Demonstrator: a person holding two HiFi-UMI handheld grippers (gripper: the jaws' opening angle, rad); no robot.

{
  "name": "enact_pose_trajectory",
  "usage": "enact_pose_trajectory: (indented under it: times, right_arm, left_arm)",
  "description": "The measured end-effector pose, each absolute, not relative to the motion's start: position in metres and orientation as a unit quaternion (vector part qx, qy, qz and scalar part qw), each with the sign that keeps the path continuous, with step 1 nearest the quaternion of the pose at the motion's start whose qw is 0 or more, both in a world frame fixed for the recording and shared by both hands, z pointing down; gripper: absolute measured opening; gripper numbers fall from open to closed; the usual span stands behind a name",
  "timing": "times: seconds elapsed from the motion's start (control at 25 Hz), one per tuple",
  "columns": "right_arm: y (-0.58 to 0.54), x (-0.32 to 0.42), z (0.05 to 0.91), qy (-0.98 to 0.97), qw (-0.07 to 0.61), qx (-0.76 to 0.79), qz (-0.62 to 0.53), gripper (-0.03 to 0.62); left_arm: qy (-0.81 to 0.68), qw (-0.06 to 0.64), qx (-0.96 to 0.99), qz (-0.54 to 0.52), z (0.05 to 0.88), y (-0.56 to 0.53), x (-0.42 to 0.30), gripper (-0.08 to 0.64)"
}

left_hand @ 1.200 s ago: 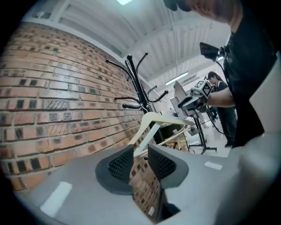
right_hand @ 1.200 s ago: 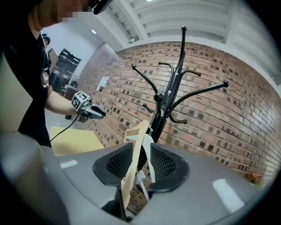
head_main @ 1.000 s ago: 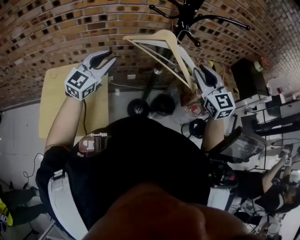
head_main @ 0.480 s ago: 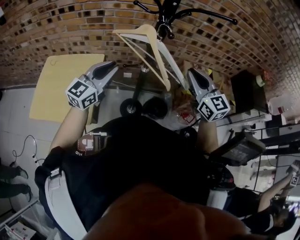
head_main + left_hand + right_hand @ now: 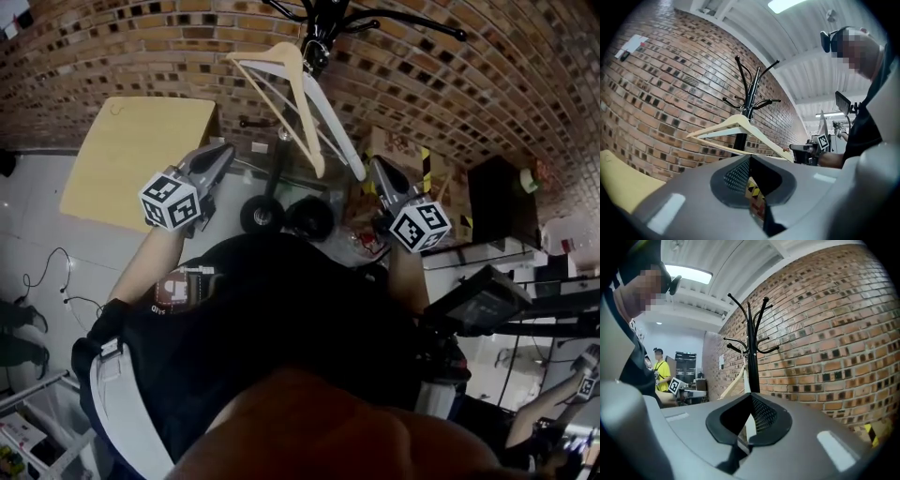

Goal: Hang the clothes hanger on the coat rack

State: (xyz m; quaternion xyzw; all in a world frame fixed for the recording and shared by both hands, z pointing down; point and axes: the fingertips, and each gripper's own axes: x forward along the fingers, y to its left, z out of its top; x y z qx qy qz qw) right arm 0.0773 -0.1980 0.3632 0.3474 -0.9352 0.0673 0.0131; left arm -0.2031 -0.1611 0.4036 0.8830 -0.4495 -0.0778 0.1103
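Hanger (image 5: 302,111) of pale wood hangs by its hook from 1 of the upper arms of the black coat rack (image 5: 320,21), close against the brick wall (image 5: 112,42). From the head view it tilts, 1 shoulder reaching out to the left and the other running down toward the person. Neither tool touches it.

The left hand-held gripper (image 5: 227,150) is held out level below and to the left of the hanger, well apart from it. In the left gripper view its jaws are pressed together with nothing between them (image 5: 750,157), and the hanger (image 5: 740,123) and rack (image 5: 748,99) stand beyond the tips.

The right hand-held gripper (image 5: 376,163) sits just below the hanger's lower shoulder, also clear of it. The right gripper view shows its jaws closed and empty (image 5: 751,397), pointing at the rack's pole (image 5: 751,357), with a slice of the hanger (image 5: 733,382) to the pole's left.

A pale yellow worktop (image 5: 131,155) lies to the left of the rack's pole. A person in a yellow shirt (image 5: 660,370) stands far back in the room.
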Motion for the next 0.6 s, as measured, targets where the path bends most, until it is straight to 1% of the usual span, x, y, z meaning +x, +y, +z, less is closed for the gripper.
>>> enact_pose_trajectory:
  times: [0.2,0.6]
  right_arm:
    - [-0.197,0.076,0.371,-0.936,0.026,0.346,0.054,0.012]
    - [-0.194,0.066,0.367,-0.936,0.048,0.347,0.025,0.012]
  left_arm:
    - [-0.449,0.11,0.884,-0.072,0.406,-0.159,-0.202,0.002]
    - [-0.433,0.09,0.895,-0.061,0.396,-0.169,-0.201,0.003]
